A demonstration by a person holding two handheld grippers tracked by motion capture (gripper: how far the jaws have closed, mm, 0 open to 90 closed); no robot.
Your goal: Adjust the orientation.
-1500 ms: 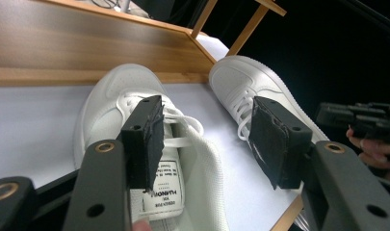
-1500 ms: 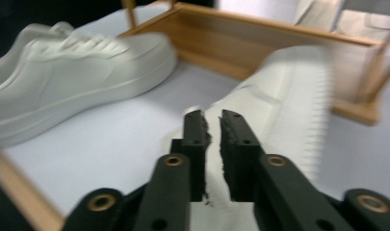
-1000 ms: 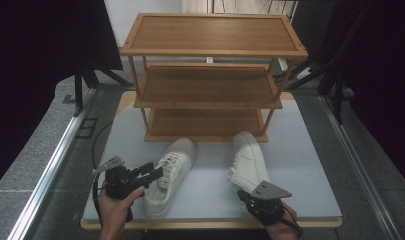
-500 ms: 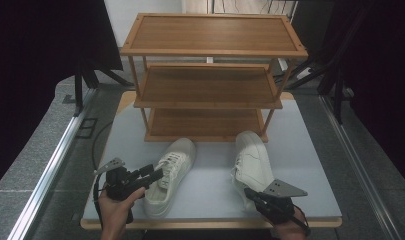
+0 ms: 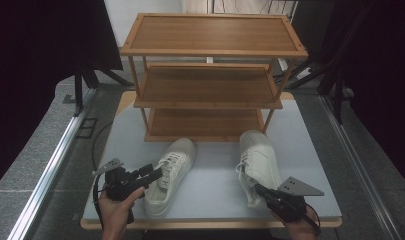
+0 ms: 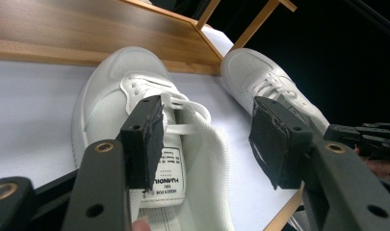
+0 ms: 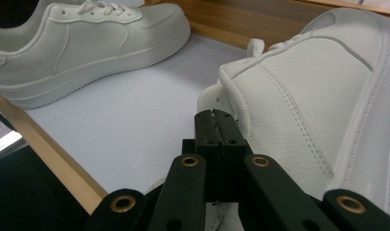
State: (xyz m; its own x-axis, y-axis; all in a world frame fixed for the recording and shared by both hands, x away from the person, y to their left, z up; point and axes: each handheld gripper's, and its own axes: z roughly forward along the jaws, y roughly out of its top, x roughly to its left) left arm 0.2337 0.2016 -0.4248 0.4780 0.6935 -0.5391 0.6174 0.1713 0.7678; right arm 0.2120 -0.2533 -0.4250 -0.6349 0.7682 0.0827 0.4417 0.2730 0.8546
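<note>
Step in hand: judged to be taking up the two white shoes for the shoe rack [image 5: 210,95].
Left gripper [image 6: 207,144]: jaws spread wide, astride the tongue and opening of the left shoe [image 6: 135,96]; one pad rests against the tongue label, the other stands clear beyond the shoe's side. No pinch.
Right gripper [image 7: 215,130]: jaws pressed together, nothing visibly caught between them; tips lie just beside the heel collar of the right shoe [image 7: 318,96].
Place of shoes: both on the tabletop [image 5: 215,175], toes pointing away from the grippers toward the rack's lowest shelf.
Advice, left: seat one pad inside the opening and one outside the side wall before closing, clear of the loose laces.
Advice, right: the jaws must open before any hold; take the heel rim squarely.
Rack contents: three wooden shelves, all bare; the shoes stand just in front.
</note>
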